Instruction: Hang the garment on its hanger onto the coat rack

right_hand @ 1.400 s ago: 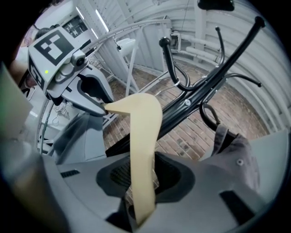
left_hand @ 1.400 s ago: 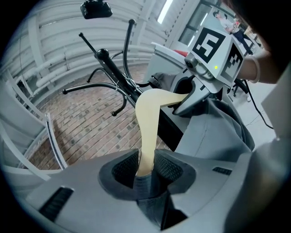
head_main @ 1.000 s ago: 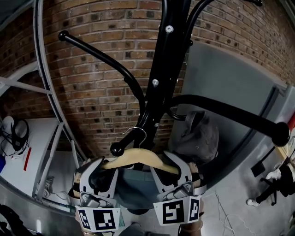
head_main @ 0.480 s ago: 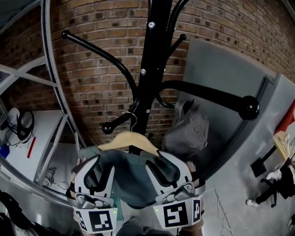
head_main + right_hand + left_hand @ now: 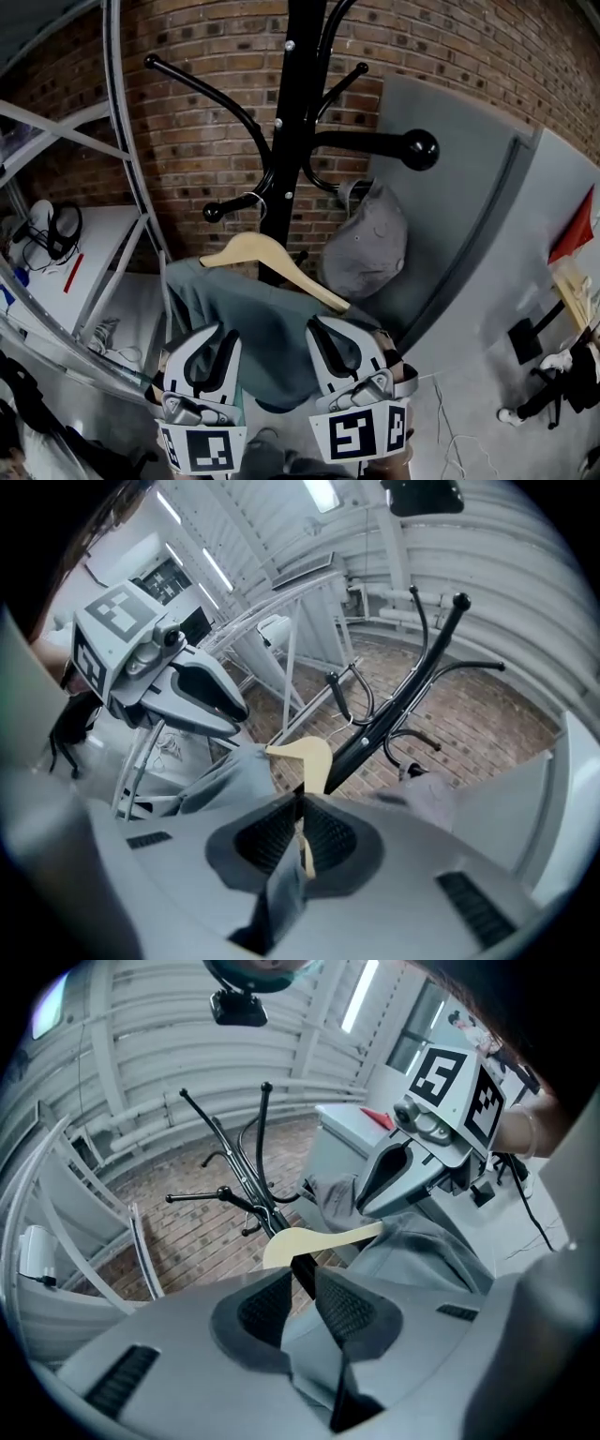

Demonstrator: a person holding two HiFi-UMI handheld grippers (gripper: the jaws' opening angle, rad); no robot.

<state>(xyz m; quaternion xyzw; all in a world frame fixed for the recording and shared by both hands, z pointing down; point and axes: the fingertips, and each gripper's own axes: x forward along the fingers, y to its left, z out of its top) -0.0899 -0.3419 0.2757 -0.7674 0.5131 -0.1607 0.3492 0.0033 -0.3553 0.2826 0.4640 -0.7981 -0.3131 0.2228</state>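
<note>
Left tongs (image 5: 210, 339): nearest, low on the left. The jaws had just been closing and stood narrowed, with a gap between the pads. Grey cloth lay low in that gap, but I could not see the pads pressing on it.
Right tongs (image 5: 345, 336): beside them on the right. The jaws had just been closing and stood almost together, pinching a fold of cloth and a pale sliver of wood.
Garment (image 5: 267, 319): grey-green, spread from both tongs up and away to the hanger.
Hanger (image 5: 272, 261): wooden, just beyond the tongs. Its long axis ran slanted from upper left down to lower right, and the low end came just beside the right tongs, so the right hand was nearer.
Hook (image 5: 251, 201): it seemed to sit over the short peg (image 5: 234, 202), just inside the knob.
Key relation: the peg lay ahead of and above both tongs, so I judged the next move was to let go and pull straight back.
Coat rack (image 5: 298, 112): black pole, upright behind the hanger.
In the way: a grey cap (image 5: 370, 242) hung just right of the pole, under a long arm (image 5: 420, 150) ending in a ball.
Farther: metal frame (image 5: 122, 159) at the left, grey panel (image 5: 459, 216) at the right, brick wall (image 5: 206, 122) behind all.
</note>
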